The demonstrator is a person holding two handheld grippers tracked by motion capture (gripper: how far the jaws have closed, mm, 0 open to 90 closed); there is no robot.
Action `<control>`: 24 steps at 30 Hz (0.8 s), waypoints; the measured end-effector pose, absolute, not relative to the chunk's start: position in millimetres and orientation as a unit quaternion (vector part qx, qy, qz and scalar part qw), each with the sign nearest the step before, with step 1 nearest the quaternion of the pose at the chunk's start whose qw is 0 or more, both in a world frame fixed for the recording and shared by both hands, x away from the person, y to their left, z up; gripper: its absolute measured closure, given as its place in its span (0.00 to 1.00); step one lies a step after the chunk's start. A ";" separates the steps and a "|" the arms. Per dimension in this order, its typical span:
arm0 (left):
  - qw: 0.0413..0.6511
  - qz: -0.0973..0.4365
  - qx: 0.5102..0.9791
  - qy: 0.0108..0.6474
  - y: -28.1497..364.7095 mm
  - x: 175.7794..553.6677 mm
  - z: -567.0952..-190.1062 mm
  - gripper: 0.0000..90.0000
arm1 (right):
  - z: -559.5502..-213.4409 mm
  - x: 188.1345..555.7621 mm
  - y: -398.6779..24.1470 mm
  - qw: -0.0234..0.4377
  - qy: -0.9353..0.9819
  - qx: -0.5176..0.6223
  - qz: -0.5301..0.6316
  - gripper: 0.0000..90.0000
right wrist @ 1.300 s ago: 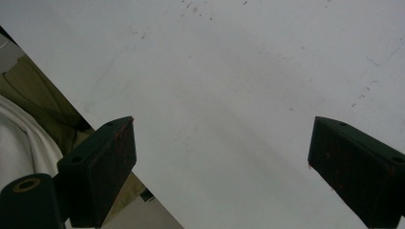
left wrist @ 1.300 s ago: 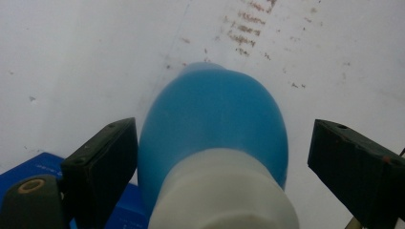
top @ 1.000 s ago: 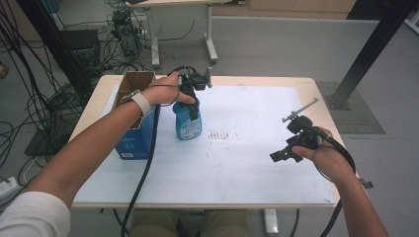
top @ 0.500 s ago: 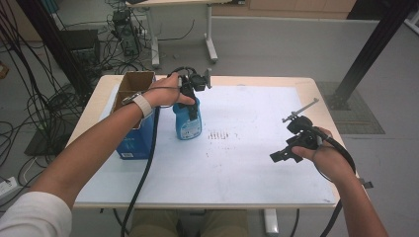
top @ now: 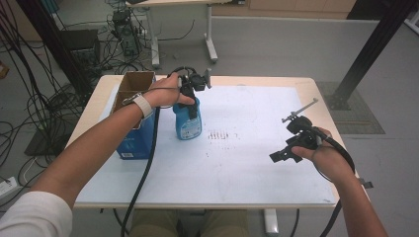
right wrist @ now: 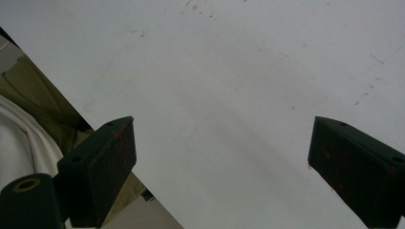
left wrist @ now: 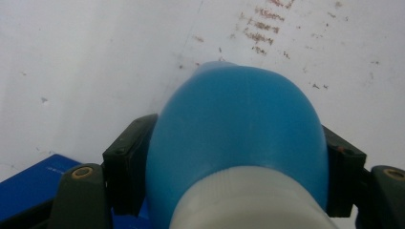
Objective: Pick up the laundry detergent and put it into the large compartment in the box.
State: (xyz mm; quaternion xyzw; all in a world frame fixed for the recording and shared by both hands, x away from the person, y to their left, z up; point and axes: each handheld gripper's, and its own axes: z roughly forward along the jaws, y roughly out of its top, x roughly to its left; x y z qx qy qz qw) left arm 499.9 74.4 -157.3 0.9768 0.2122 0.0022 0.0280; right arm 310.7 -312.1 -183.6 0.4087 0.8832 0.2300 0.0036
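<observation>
Bottle near the surface's far left edge is clamped in the just-closing left claw; right claw is held apart. Slip is possible: rounded shoulder.

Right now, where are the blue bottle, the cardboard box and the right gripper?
blue bottle (top: 188, 122): high view, on its label.
cardboard box (top: 129, 88): high view, on its left wall.
right gripper (right wrist: 219, 157): right gripper view, midway between its two open black tips.

A white sleeve, a pale wristband, and black hand-held grippers trailing black cables.
</observation>
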 end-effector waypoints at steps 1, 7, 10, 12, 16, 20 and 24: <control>0.027 0.003 0.977 0.213 74.0 499.7 -157.3 0.32 | -183.7 310.6 -312.1 0.003 0.883 0.409 0.231 0.10; 0.034 0.000 0.976 0.216 76.8 499.8 -157.1 0.42 | -183.8 310.5 -312.0 0.004 0.883 0.409 0.231 0.10; 0.032 0.003 0.976 0.216 75.6 498.9 -157.3 0.43 | -184.1 310.5 -312.4 0.004 0.883 0.408 0.230 0.10; 0.032 0.003 0.976 0.215 75.2 499.0 -157.4 0.43 | -184.2 310.4 -312.6 0.003 0.883 0.408 0.230 0.10; 0.032 0.001 0.976 0.215 75.5 499.6 -157.3 0.43 | -182.2 310.1 -312.3 0.005 0.883 0.409 0.230 0.10; 0.028 0.000 0.977 0.213 74.7 500.9 -156.8 0.43 | -181.4 310.5 -312.0 0.005 0.884 0.408 0.229 0.10; 0.032 0.001 0.976 0.217 75.9 499.8 -157.2 0.43 | -180.7 310.3 -311.6 0.005 0.884 0.408 0.229 0.10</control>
